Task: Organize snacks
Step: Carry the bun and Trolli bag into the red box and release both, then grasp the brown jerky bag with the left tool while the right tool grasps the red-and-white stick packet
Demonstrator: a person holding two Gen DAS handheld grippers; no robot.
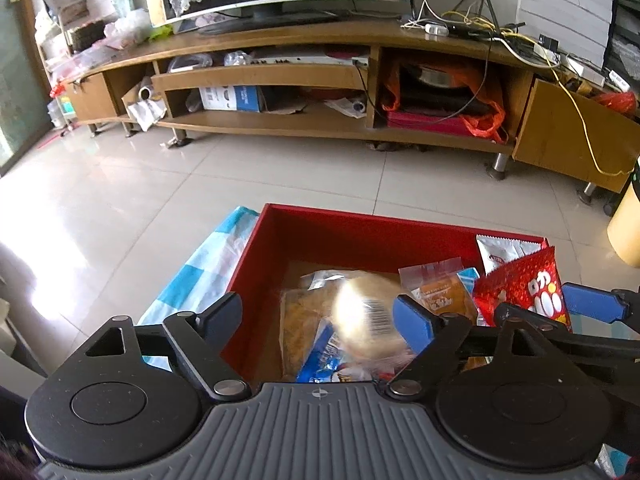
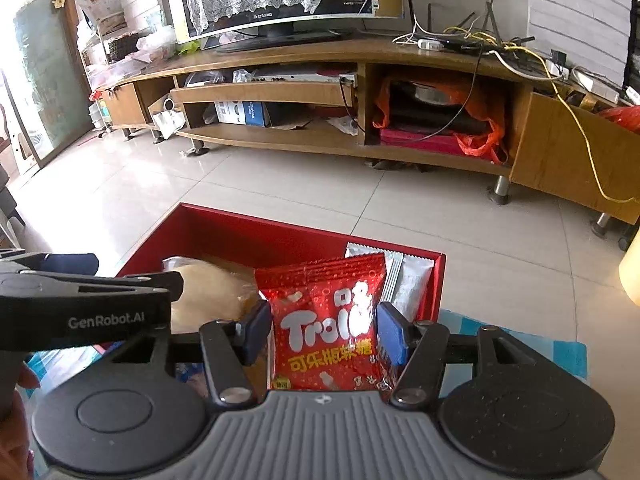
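Note:
A red box (image 1: 360, 236) holds several snack packets. My left gripper (image 1: 320, 318) is open over its left part, and a blurred pale round bread packet (image 1: 370, 316) sits between the fingers, touching neither. My right gripper (image 2: 322, 330) is over the right part (image 2: 256, 236) of the box. A red Trolli gummy bag (image 2: 328, 320) stands upright between its blue pads (image 2: 390, 334), which are at the bag's edges. The bag also shows in the left wrist view (image 1: 524, 286). White sachets (image 2: 404, 280) lean on the box's right wall.
The box rests on a blue-and-white checked cloth (image 1: 200, 276) above a pale tiled floor (image 1: 200, 176). A long wooden TV cabinet (image 1: 320, 80) with clutter and cables stands beyond. A yellow cylinder (image 1: 628, 224) is at the right edge.

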